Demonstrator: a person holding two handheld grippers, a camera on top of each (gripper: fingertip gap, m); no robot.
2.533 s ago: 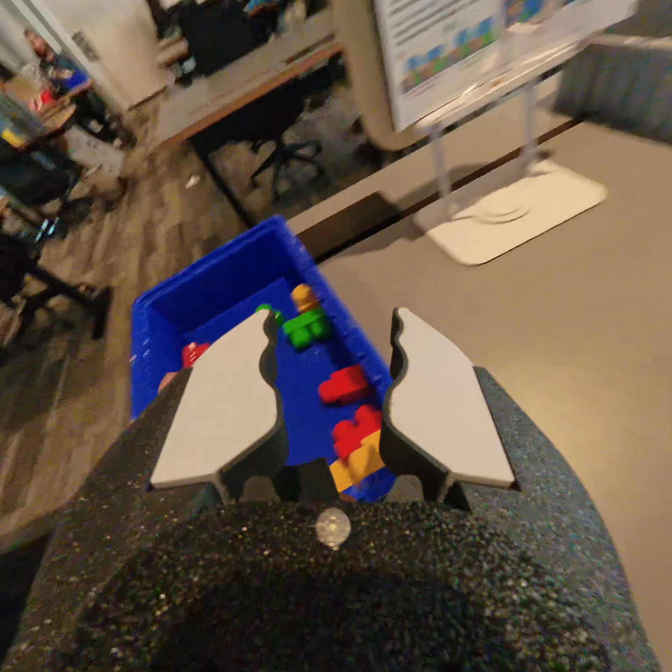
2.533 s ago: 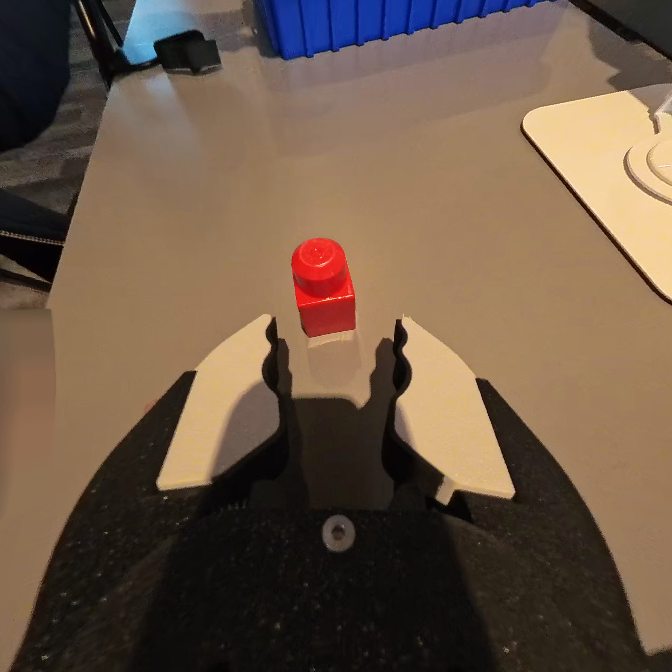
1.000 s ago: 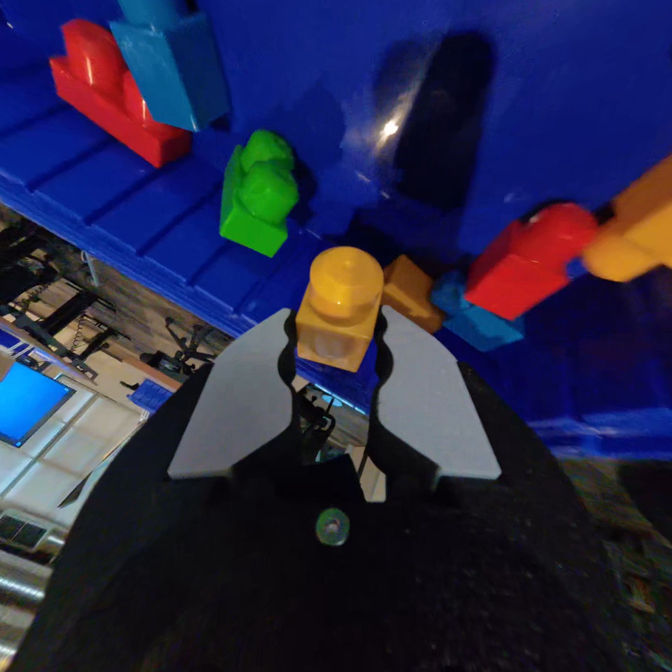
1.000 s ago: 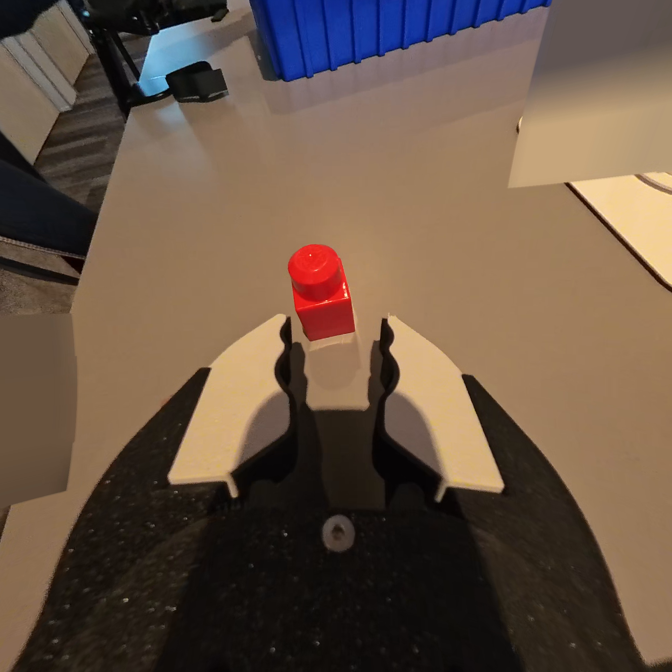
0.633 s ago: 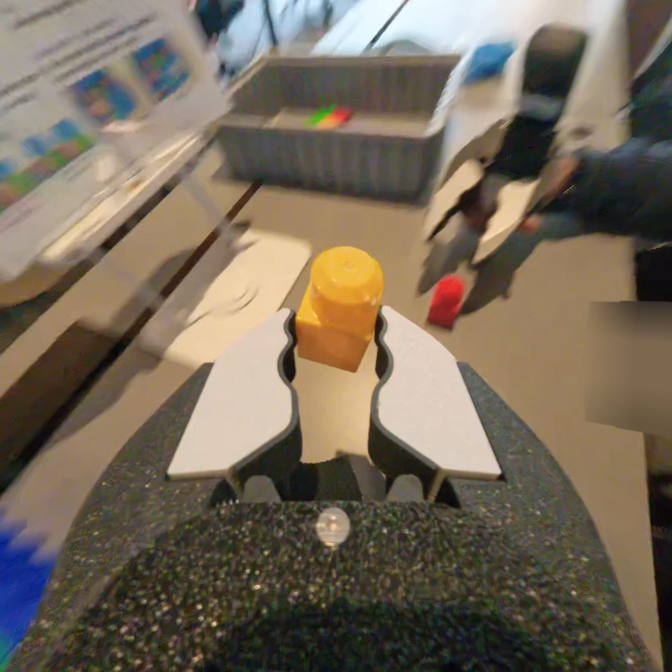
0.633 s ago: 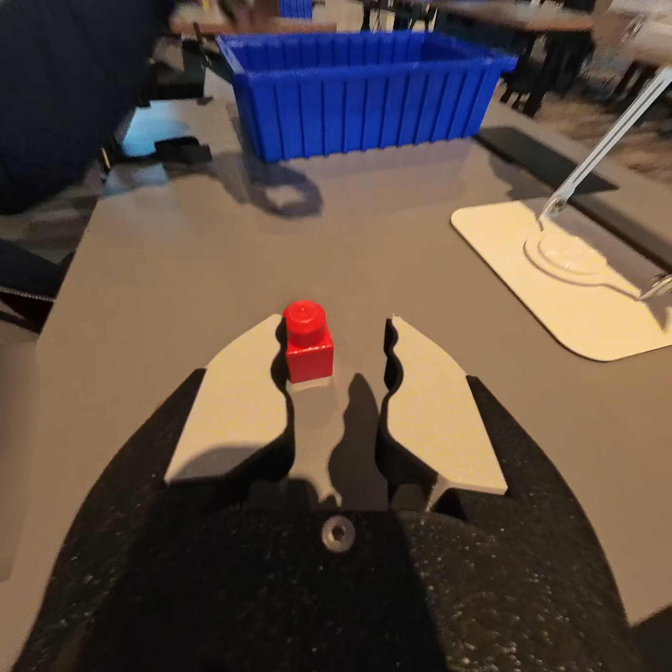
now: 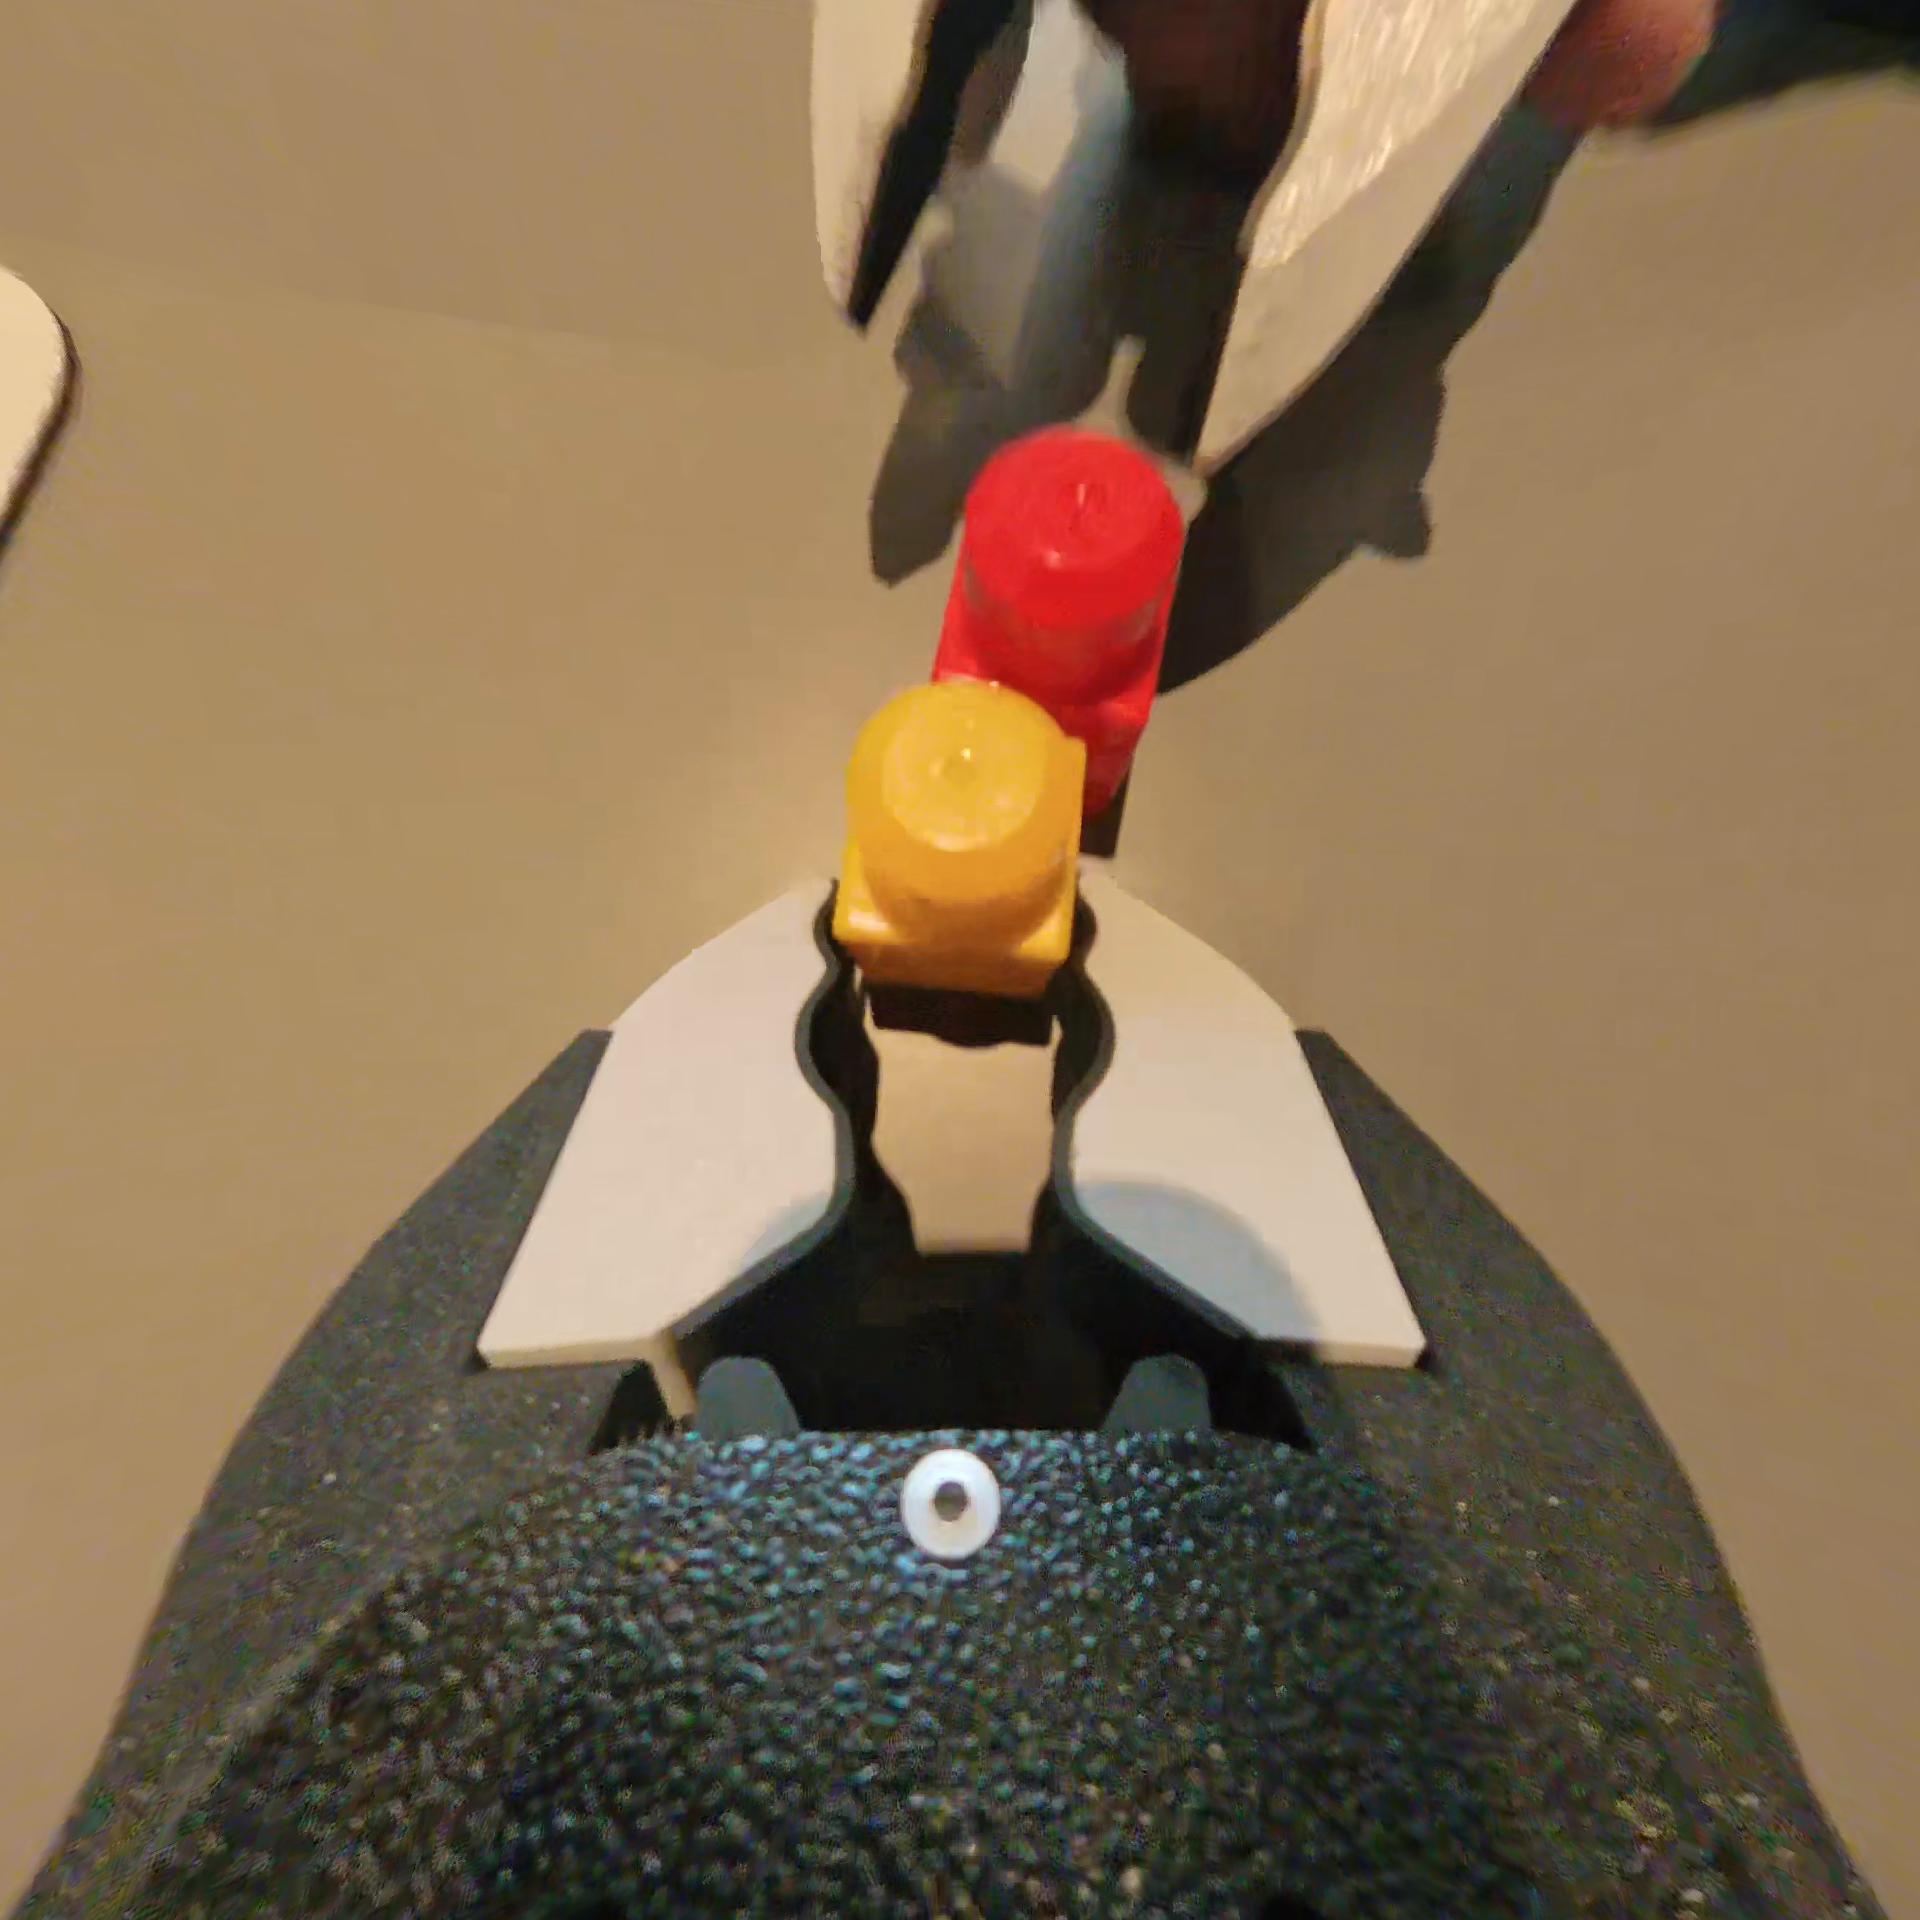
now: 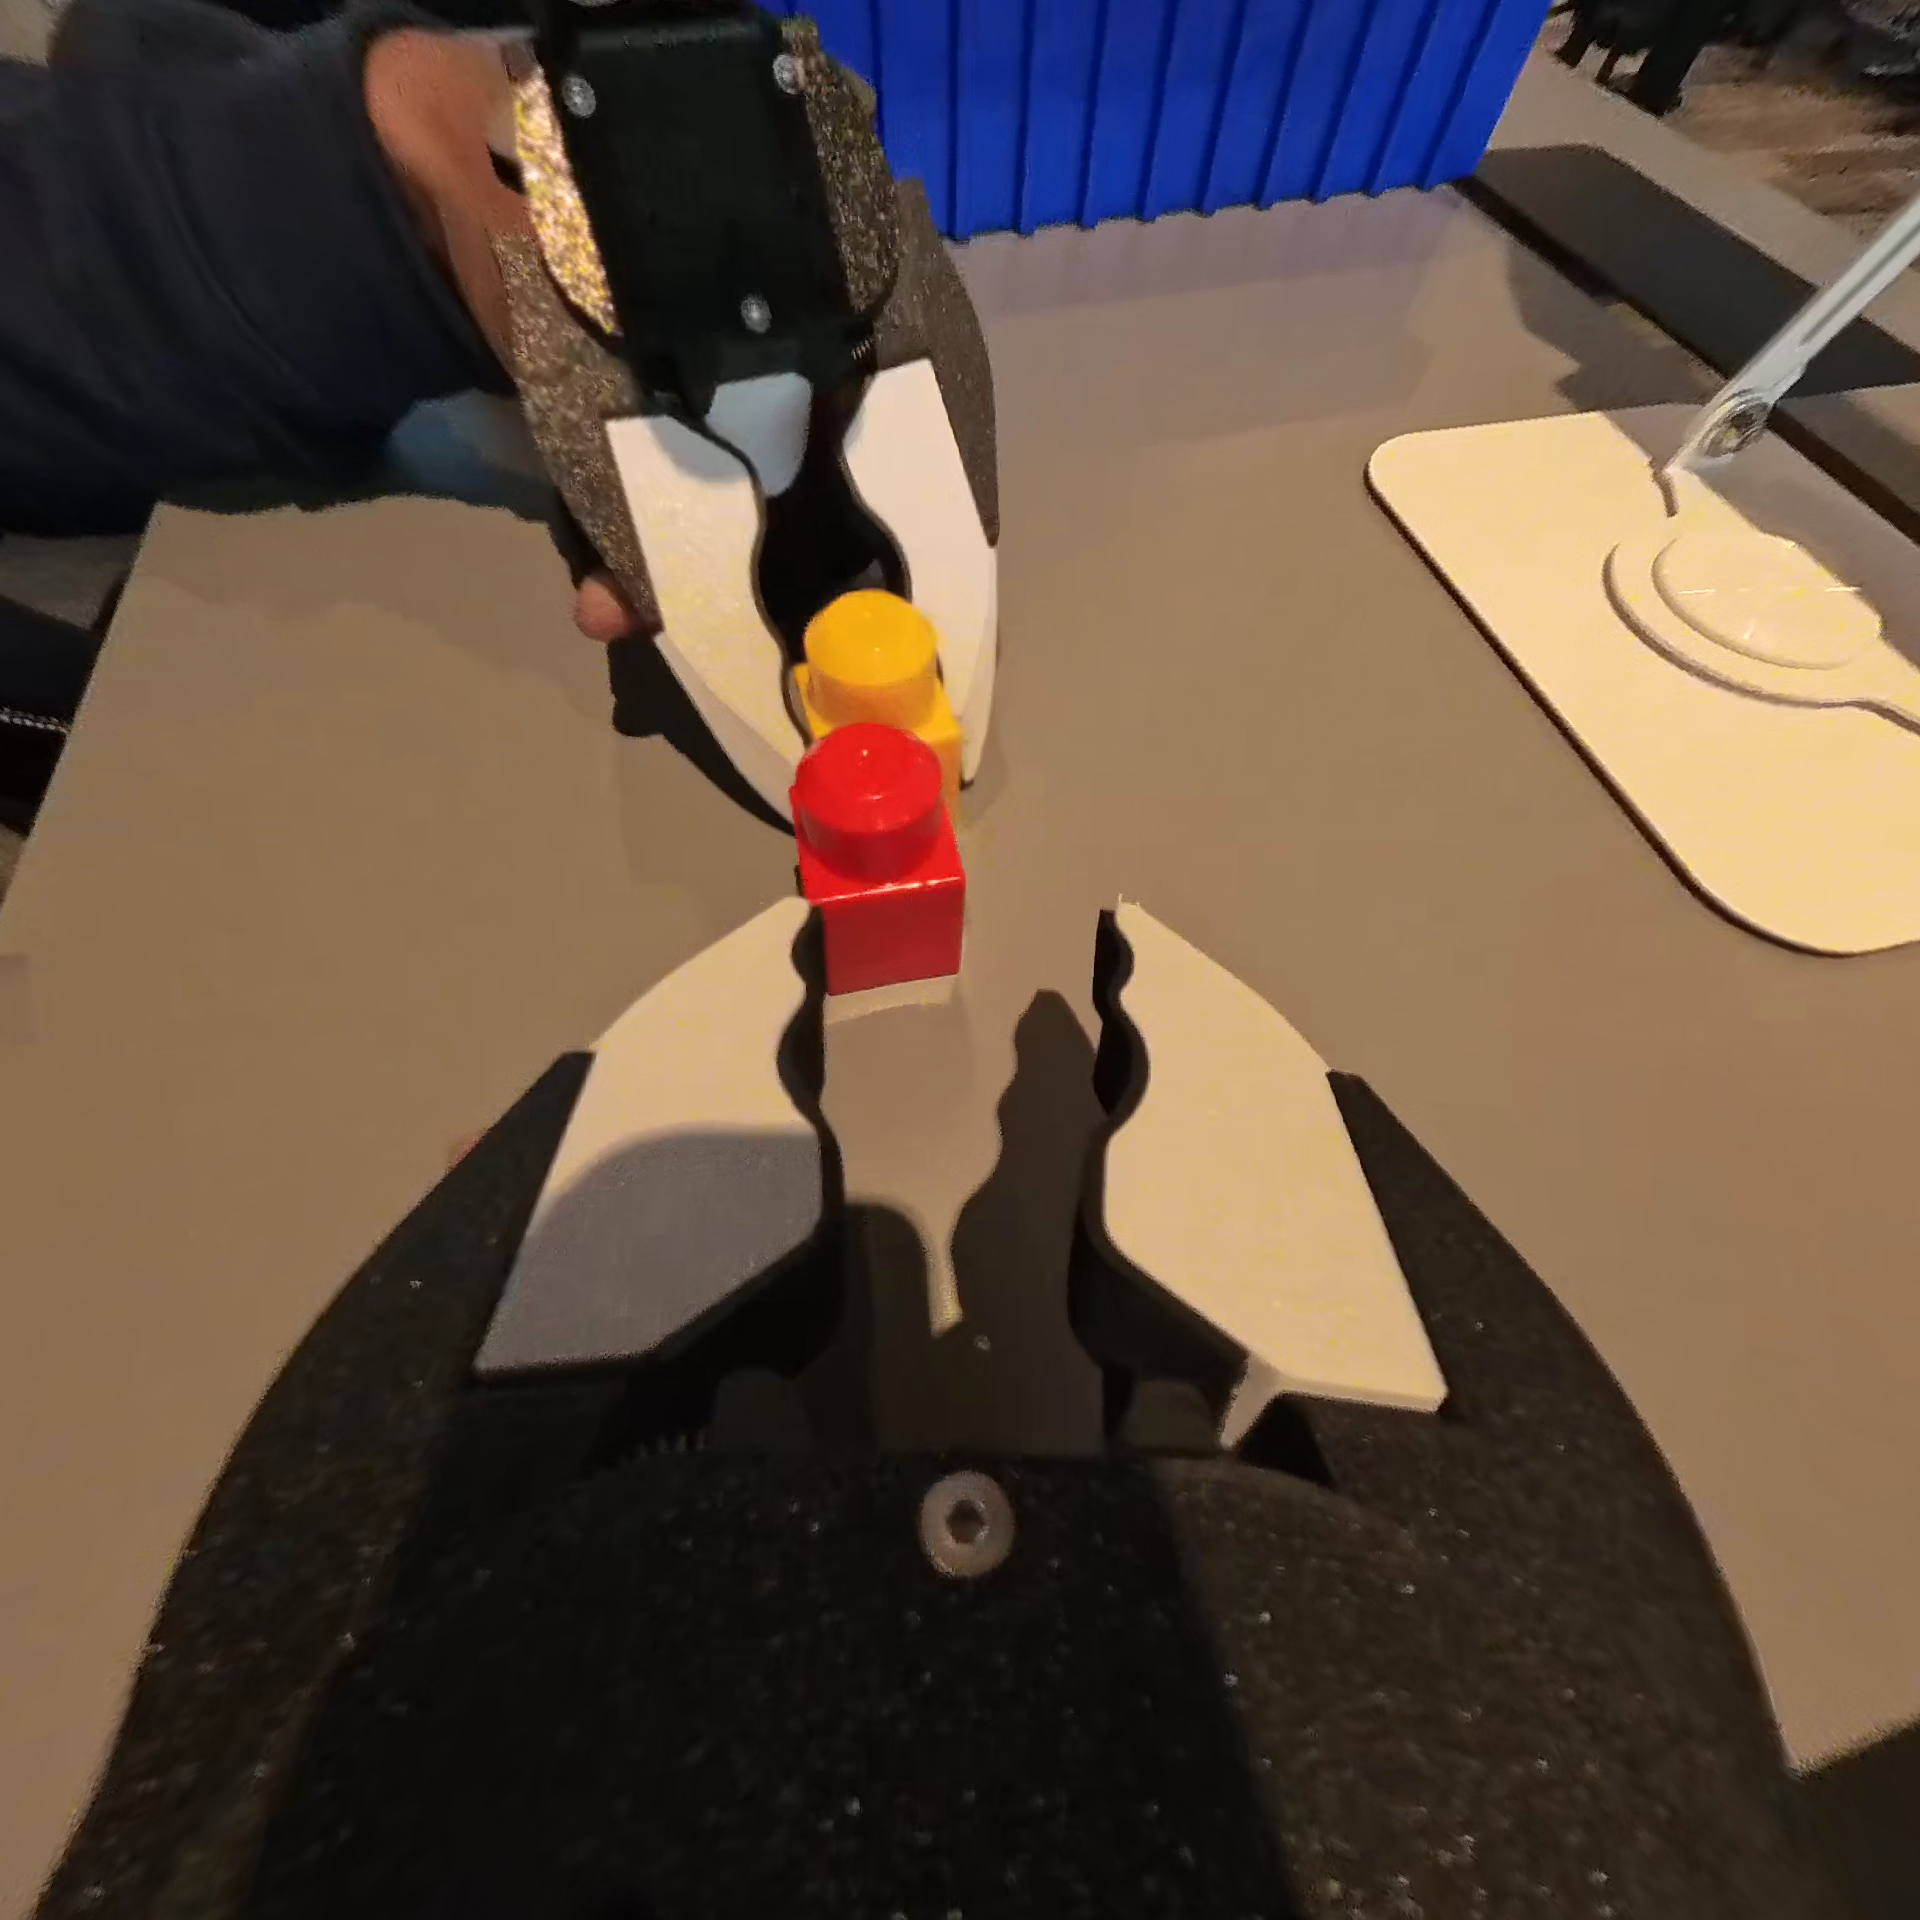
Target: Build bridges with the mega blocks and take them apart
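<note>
Since 0.6 s ago the left gripper has carried the single-stud yellow plastic block down beside the single-stud red plastic block; its seating is hidden. In the right wrist view the right gripper stands apart, empty; two piers placed, span missing.

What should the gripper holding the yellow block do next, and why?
Probably open. The left gripper is shut on the yellow block, which looks set down close behind the red block. The right gripper is open beside the red one.
</note>
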